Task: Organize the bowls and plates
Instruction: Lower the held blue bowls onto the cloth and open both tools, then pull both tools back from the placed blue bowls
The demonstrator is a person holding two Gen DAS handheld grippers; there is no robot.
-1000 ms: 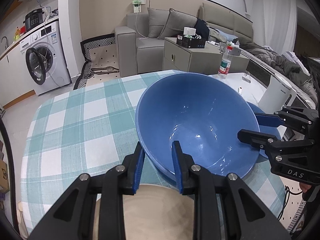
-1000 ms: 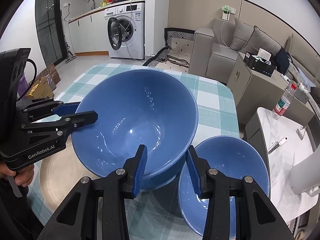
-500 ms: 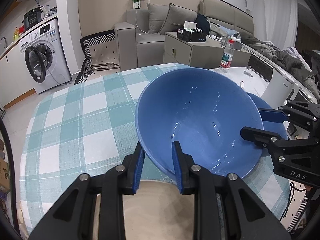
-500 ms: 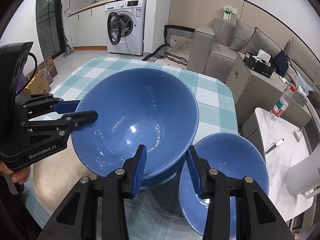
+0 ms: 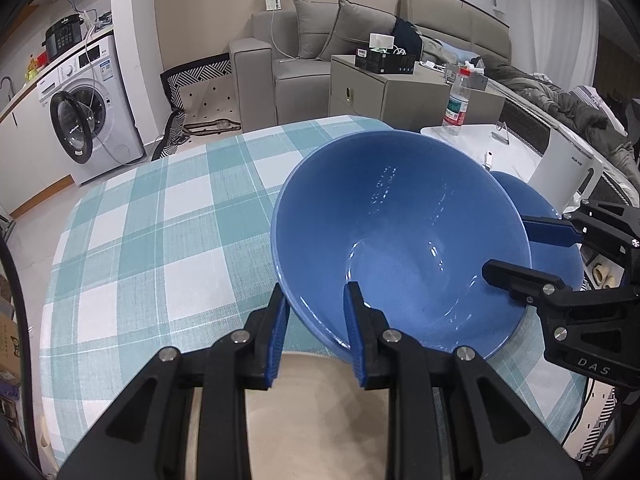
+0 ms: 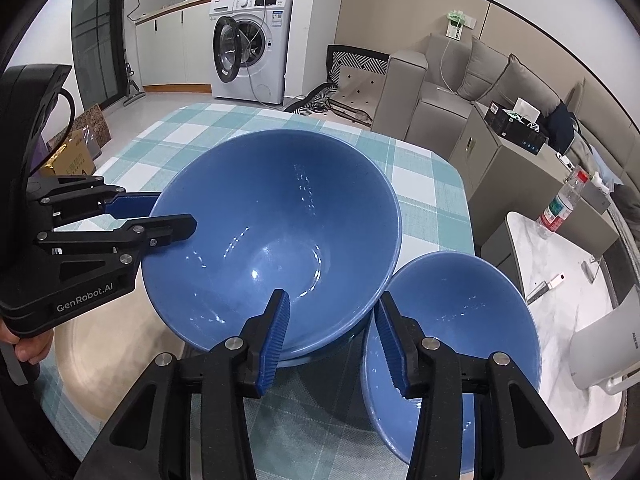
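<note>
The left gripper (image 5: 314, 334) is clamped on the large blue bowl's (image 6: 276, 236) rim, holding it tilted beside the beige plate (image 5: 320, 420) (small blue bowl (image 6: 452, 332) just beyond), while the right gripper (image 6: 332, 334), its jaws opening off the rim, should next back clear.

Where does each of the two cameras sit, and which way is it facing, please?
Left wrist view: on the left gripper, looking forward and down over the big blue bowl whose rim it pinches; the right gripper enters from the right.
Right wrist view: on the right gripper, looking down at the same bowl, its jaws opening astride the rim; the left gripper and a hand show at left.
Both share: the big bowl, the small blue bowl, the checked tablecloth, the beige plate.
</note>
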